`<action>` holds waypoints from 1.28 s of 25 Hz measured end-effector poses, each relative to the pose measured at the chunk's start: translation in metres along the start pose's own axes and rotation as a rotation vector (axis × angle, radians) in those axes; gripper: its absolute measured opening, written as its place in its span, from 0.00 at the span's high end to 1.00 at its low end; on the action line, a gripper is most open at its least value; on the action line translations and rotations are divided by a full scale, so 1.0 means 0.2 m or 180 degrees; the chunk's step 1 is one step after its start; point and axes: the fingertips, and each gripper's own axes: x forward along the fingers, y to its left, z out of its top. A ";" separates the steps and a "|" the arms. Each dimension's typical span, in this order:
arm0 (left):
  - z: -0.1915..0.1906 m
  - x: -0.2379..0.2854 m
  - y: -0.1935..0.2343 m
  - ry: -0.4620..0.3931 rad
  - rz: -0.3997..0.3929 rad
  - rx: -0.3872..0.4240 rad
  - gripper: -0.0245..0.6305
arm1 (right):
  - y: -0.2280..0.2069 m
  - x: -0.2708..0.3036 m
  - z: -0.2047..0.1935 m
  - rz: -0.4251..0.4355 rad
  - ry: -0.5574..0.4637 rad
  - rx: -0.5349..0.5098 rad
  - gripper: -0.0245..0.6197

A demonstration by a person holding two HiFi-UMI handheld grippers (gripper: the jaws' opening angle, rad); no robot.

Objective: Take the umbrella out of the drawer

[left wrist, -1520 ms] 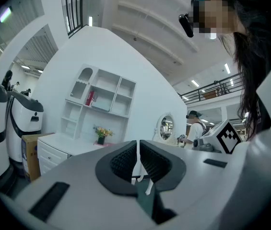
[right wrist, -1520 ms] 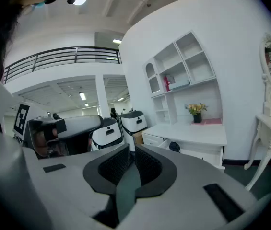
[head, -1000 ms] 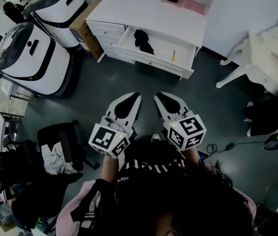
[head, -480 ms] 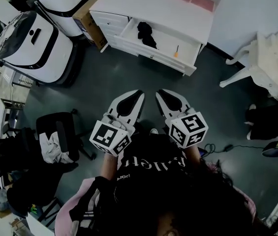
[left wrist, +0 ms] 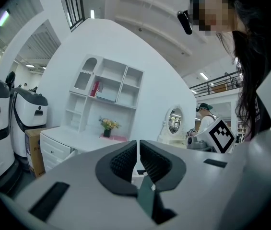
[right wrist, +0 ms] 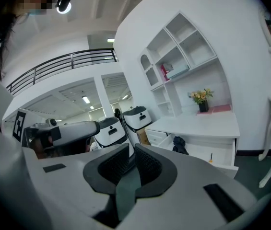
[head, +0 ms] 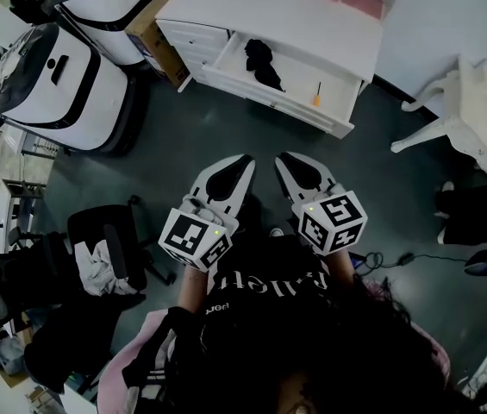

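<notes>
The umbrella [head: 263,63] is a folded black bundle lying in the open white drawer [head: 260,93] of the dresser [head: 269,15], at the top of the head view. It also shows in the right gripper view as the umbrella [right wrist: 179,145] inside the drawer [right wrist: 221,153]. My left gripper [head: 247,159] and right gripper [head: 282,158] are side by side over the dark floor, well short of the drawer. Both point toward it, shut and empty. In their own views the left gripper [left wrist: 138,143] and right gripper [right wrist: 132,147] show pads together.
A small orange-handled tool [head: 317,93] lies in the drawer to the umbrella's right. Two big white machines [head: 62,84] and a cardboard box [head: 152,37] stand left of the dresser. A black chair with clothes [head: 105,257] is at left, white furniture [head: 458,102] at right, a cable [head: 390,257] on the floor.
Both grippers have edged forward toward the dresser, staying shut and empty. The umbrella has not moved in the drawer.
</notes>
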 end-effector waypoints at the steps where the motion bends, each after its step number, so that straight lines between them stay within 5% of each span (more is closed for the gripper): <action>1: 0.02 0.03 0.05 -0.0004 -0.0021 0.0010 0.92 | -0.02 0.05 0.02 -0.0021 0.0011 0.0000 0.86; 21: 0.28 0.36 1.12 0.0055 -0.0392 0.0072 0.92 | -0.14 1.11 0.43 -0.0409 0.0021 0.0018 0.86; 32: 0.22 0.55 1.25 0.0185 -0.0457 -0.0039 0.92 | -0.35 1.25 0.43 -0.0565 0.0120 0.0104 0.86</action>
